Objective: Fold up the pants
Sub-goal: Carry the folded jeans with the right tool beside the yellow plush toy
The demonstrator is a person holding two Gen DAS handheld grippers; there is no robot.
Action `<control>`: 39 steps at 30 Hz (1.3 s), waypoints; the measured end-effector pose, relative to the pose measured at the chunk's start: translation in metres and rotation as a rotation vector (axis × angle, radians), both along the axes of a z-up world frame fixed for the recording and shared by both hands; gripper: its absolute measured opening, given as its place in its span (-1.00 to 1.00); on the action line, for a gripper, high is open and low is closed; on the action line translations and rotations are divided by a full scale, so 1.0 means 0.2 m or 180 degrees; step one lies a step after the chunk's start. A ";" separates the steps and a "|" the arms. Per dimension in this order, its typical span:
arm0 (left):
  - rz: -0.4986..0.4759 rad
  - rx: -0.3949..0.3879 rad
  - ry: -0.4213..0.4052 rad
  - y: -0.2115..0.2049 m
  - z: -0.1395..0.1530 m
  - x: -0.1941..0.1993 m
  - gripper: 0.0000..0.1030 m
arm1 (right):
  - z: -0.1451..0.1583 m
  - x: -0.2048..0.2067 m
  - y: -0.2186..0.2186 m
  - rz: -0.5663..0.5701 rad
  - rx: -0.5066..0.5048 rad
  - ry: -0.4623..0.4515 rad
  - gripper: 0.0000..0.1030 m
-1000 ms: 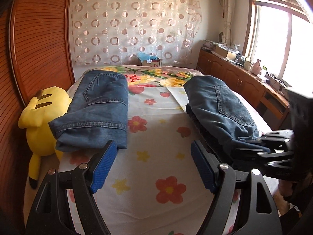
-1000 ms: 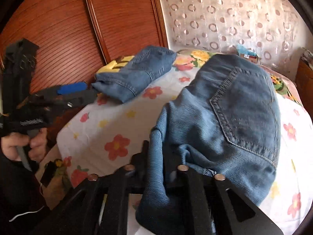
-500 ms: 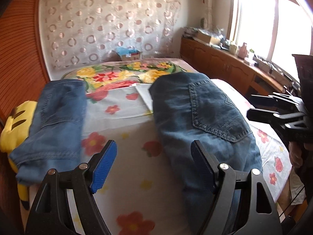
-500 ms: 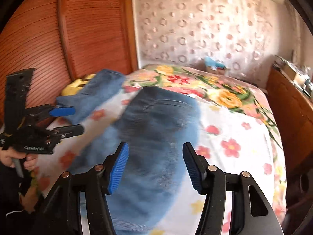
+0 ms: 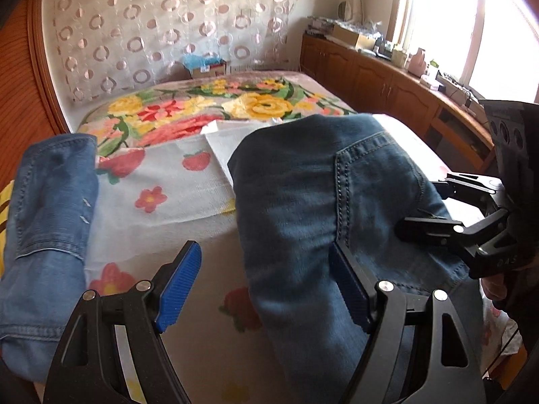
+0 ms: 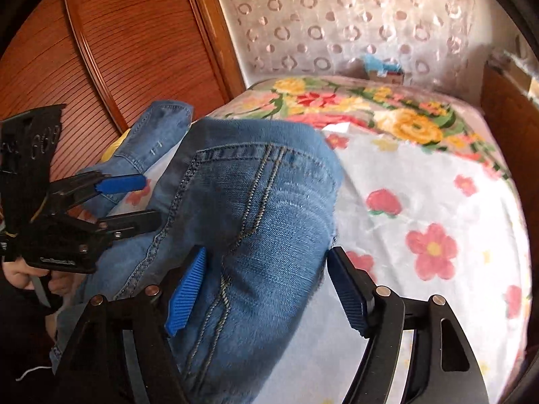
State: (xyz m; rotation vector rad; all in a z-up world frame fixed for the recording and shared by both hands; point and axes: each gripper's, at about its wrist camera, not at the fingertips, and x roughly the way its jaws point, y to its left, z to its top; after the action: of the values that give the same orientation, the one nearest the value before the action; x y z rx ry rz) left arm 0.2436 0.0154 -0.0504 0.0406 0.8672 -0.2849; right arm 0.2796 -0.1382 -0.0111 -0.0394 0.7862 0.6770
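Released since a second ago, the pants [image 6: 256, 202] lie under the right claw [image 6: 266, 289] (jaws opening, gripping nothing).

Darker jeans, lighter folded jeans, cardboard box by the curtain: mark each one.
Darker jeans [image 5: 293, 202], left wrist view, cloth left of the back pocket.
Lighter folded jeans [image 5: 50, 202], left wrist view, middle of top layer.
Cardboard box [image 5: 207, 69], left wrist view, front face.

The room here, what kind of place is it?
Most likely a home bedroom: a bed with a floral sheet, a patterned curtain behind it, and wooden cabinets under a window.
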 end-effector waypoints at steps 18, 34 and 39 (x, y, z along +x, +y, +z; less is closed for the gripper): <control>0.0030 -0.0289 -0.0018 0.05 0.02 0.01 0.53 | 0.23 0.07 -0.10 0.0518 0.0278 0.0216 -0.52; 0.0945 -0.0573 -0.1119 0.77 0.60 -0.41 0.53 | 1.03 -0.06 0.62 0.1263 0.0233 -0.0698 -0.58; 0.1251 -0.0411 -0.1429 0.98 0.78 -0.54 0.53 | 1.17 -0.03 0.84 0.1511 0.0589 -0.0708 -0.58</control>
State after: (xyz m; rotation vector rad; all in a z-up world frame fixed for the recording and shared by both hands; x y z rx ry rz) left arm 0.1356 0.2113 0.1051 -0.1794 0.3950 0.0407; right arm 0.2737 0.0305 0.2238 -0.1336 0.4973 1.1719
